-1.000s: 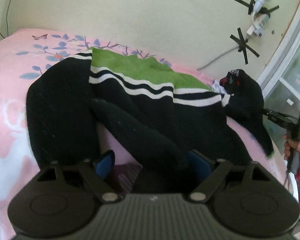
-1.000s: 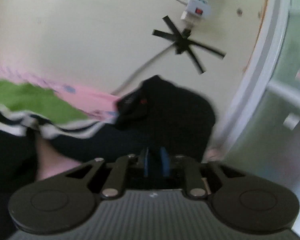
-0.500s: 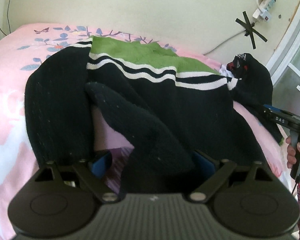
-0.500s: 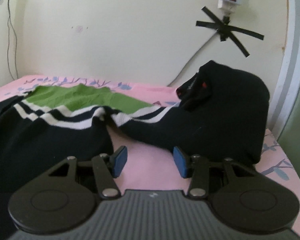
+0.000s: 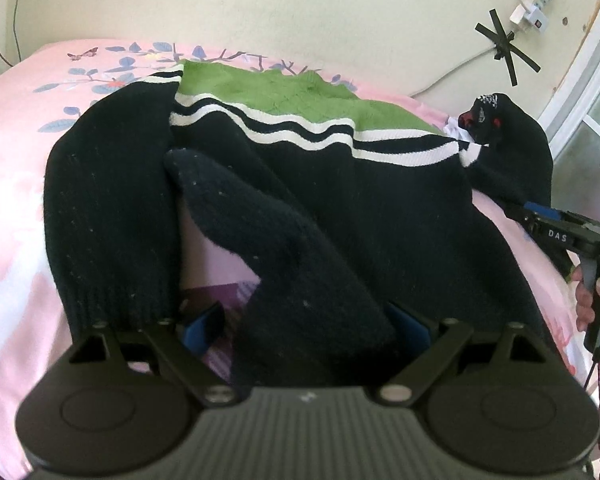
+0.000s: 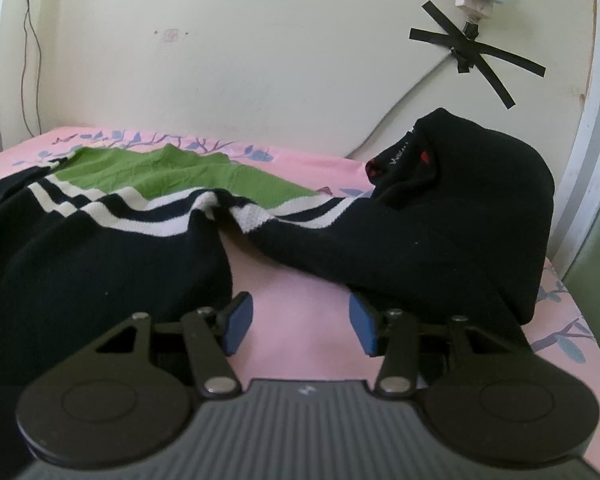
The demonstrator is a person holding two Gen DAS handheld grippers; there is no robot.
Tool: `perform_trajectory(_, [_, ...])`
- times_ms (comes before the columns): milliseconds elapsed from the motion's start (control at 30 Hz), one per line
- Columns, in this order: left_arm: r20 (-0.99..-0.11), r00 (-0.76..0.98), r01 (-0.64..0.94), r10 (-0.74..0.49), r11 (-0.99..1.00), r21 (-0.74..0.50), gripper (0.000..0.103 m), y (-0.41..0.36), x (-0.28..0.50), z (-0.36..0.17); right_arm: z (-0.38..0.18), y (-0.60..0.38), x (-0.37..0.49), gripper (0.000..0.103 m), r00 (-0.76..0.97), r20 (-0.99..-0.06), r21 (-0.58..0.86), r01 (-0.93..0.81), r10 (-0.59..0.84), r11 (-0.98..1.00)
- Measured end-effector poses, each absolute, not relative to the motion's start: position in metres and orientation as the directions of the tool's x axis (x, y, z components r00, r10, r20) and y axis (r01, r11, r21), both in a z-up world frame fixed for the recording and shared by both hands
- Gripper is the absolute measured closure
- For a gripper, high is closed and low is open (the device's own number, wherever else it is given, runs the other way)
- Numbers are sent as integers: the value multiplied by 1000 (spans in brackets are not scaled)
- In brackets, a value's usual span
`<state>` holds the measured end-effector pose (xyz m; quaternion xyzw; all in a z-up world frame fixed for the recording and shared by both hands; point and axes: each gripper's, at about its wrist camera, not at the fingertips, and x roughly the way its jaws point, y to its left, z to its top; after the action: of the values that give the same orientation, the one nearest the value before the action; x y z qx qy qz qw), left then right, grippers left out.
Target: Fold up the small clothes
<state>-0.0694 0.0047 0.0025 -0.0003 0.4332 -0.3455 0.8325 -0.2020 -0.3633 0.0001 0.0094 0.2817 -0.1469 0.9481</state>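
Pink cotton bedsheet [image 5: 16, 168] printed with blue leaves and butterflies covers the bed under everything we handle, and we place the rest against it. Spread across its middle lies the black knitted sweater [image 5: 380, 216] with a green yoke and white stripes, its yoke toward the wall and its hem toward us. One black sleeve [image 5: 112, 216] runs down the sheet's left part; another black fold of the knit [image 5: 284, 264] slants toward us and passes between the fingers of our left gripper [image 5: 304, 326], whose jaws stand wide, and we cannot tell whether the blue pads [image 5: 198, 328] press on it. At the sheet's right edge the sweater's other sleeve is heaped in a black mound [image 6: 472, 208]. Just in front of that mound our right gripper [image 6: 300, 326] sits low over bare pink sheet; its jaws have just been opening to a middling gap, with nothing between them. From the left wrist view, a hand [image 5: 588, 300] grips its handle.
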Motion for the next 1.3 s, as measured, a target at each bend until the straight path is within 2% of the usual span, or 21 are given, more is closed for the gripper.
perform_trajectory(333, [-717,393,578,-576,761,-294,13,4,-71,2,-2,-365,-200,58,797,-540,-62,284,-271,957])
perform_trajectory(433, [-720,395,583,-570,761,-283,20,5,-73,3,1,-366,-207,59,810,-529,-39,274,-252,961])
perform_trajectory(500, [-716,388,590,-580,753,-291,21,10,-76,5,6,-370,-222,59,841,-507,32,236,-188,971])
perform_trajectory(600, [-693,375,601,-616,730,-324,15,27,-80,10,13,-375,-250,57,874,-484,168,149,-51,974])
perform_trajectory(733, [-686,381,606,-620,728,-321,14,39,-84,11,15,-373,-281,55,877,-471,290,56,92,955])
perform_trajectory(933, [-689,370,590,-624,730,-344,16,35,-77,1,6,-356,-296,52,855,-506,300,50,115,953])
perform_trajectory(1000, [-674,378,598,-635,723,-345,40,32,-75,0,0,-353,-296,52,846,-517,321,46,134,946])
perform_trajectory(1033, [-668,358,608,-652,706,-363,70,32,-74,-1,-2,-351,-294,53,840,-524,329,45,143,943])
perform_trajectory(1067, [-661,331,607,-674,688,-398,87,33,-73,-2,-5,-348,-293,54,832,-534,330,43,149,943])
perform_trajectory(1233, [-640,342,629,-688,674,-388,89,59,-93,15,-13,-336,-286,56,802,-579,307,48,147,951])
perform_trajectory(1300, [-645,386,622,-660,702,-346,90,79,-107,28,-13,-336,-285,56,798,-579,317,33,166,948])
